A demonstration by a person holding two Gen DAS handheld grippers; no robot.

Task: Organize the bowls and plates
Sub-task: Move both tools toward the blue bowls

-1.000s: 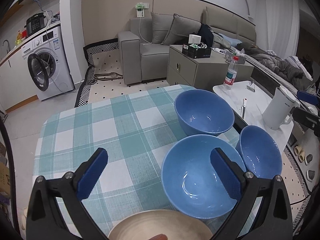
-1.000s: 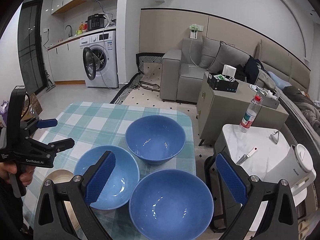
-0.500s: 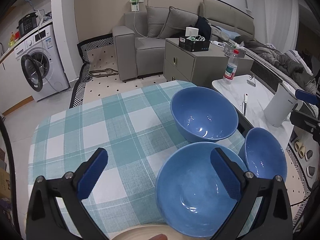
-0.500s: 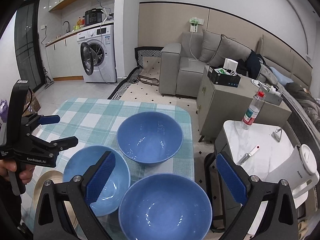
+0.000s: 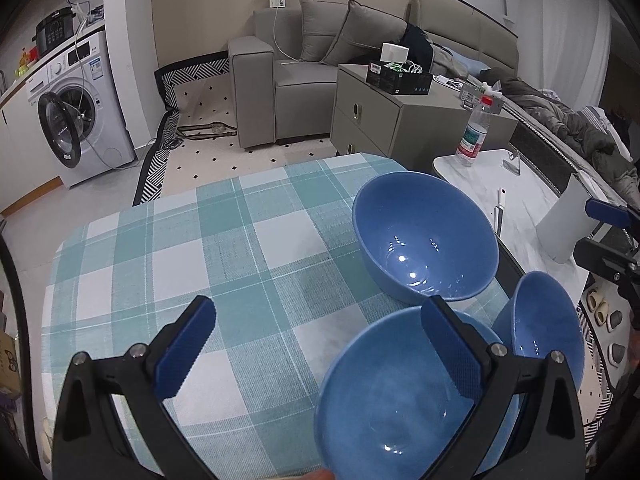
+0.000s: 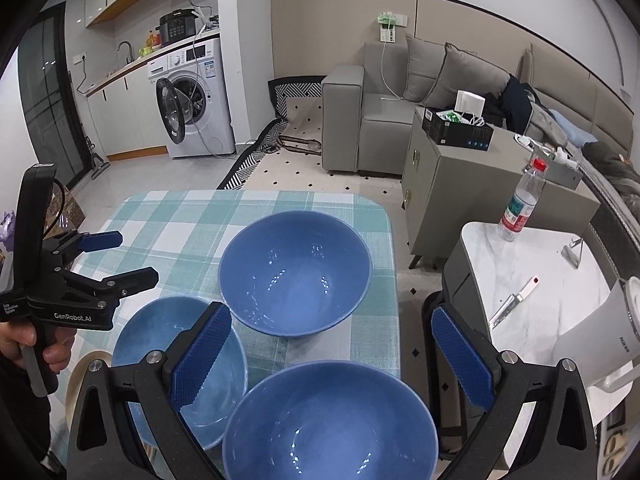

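Left hand-held gripper is hovering wide open, gripping nothing; near blue bowl is sitting just under its right finger, far blue bowl ahead of it, third blue bowl off to its right; all three are resting on the checked surface, clustered close, probably for nesting. Right hand-held gripper is also hanging wide open and empty, straddling the third bowl; likely its pick. A beige plate is peeking out beyond the right gripper's left finger, mostly hidden; probably staying put while bowls get stacked.
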